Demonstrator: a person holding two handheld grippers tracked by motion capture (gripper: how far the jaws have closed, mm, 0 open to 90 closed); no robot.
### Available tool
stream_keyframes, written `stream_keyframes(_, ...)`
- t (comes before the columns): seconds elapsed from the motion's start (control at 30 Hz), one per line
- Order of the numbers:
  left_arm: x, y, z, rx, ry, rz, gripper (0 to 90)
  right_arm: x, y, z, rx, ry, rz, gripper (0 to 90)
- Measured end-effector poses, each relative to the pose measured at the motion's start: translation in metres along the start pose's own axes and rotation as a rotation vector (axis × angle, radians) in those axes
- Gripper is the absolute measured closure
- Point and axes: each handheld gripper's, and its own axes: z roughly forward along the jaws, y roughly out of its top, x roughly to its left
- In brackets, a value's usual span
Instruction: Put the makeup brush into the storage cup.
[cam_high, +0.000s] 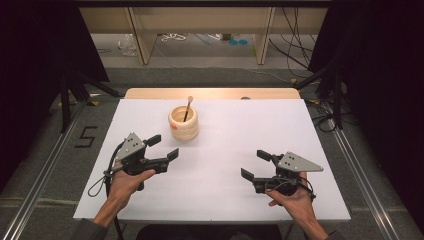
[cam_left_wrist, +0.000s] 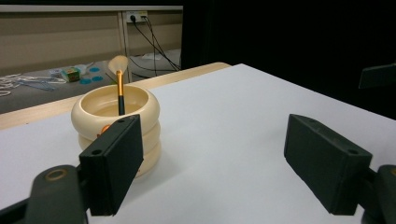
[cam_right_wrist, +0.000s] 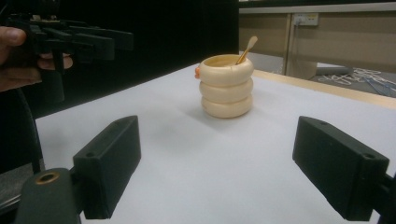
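Hovering just above the white counter (cam_high: 215, 165), the left hand-held gripper (cam_high: 164, 147) sat released, jaws spread with nothing between them, near the cream holder (cam_high: 183, 122). That holder, built like three stacked rings, stood upright left of centre toward the counter's far edge, with bare white surface open on every side. A brush (cam_high: 188, 108) with a golden handle and pale tip stood inside it, its long axis leaning up and away toward the far edge. Well apart to the right, the right hand-held gripper (cam_high: 259, 165) also sat released, jaws wide, near the counter's front edge.
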Motion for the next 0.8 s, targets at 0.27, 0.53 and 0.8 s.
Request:
stream_keyframes(0.27, -0.007, -0.01, -0.007, 0.008, -0.011, 0.008, 19.3, 0.0, 0.0, 0.0, -0.006, -0.005, 0.0, 16.1)
stream_keyframes(0.53, -0.012, -0.018, -0.01, 0.026, -0.01, 0.014, 19.3, 0.0, 0.0, 0.0, -0.005, 0.005, -0.003, 16.1)
stream_keyframes(0.8, -0.016, -0.027, -0.01, 0.037, -0.009, 0.027, 19.3, 0.0, -0.001, 0.0, -0.012, -0.006, 0.001, 16.0)
